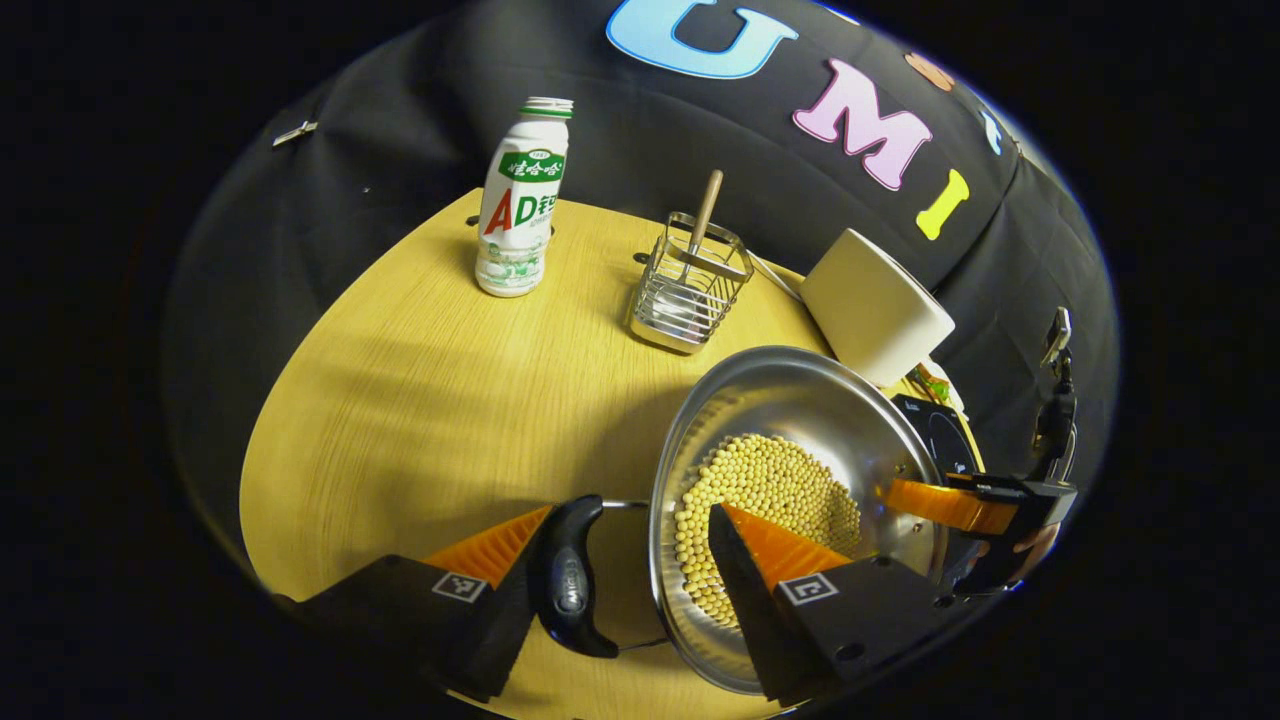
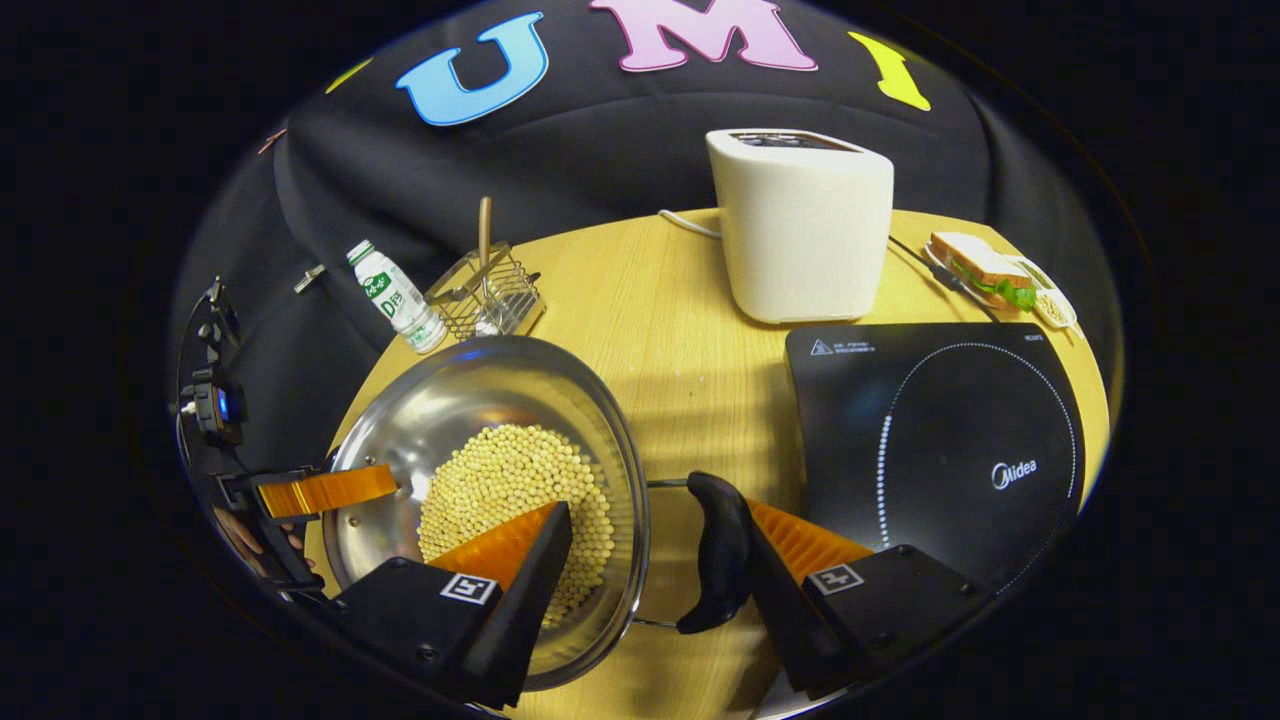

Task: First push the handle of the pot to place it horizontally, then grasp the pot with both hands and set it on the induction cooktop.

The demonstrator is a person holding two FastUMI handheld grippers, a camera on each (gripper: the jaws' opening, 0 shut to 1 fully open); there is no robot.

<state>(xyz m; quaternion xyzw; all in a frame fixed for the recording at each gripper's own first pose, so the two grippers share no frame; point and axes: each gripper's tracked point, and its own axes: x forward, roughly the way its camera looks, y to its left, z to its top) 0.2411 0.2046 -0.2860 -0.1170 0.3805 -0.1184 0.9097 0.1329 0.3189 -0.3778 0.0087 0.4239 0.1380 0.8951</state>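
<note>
Pot [image 2: 480,440] of loose beans [image 2: 510,500] on the surface, beside the induction cooktop [image 2: 940,440]; left tongs [image 1: 630,550] and right tongs [image 2: 650,545] open astride opposite rim-and-handle sides; uneven lifting risks tilting, spilling beans.

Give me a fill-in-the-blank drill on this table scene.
The pot is filled with pale yellow ___. Behind the induction cooktop stands a white ___. A wooden-handled utensil stands in a wire ___.
Missing: beans; toaster; basket.
</note>
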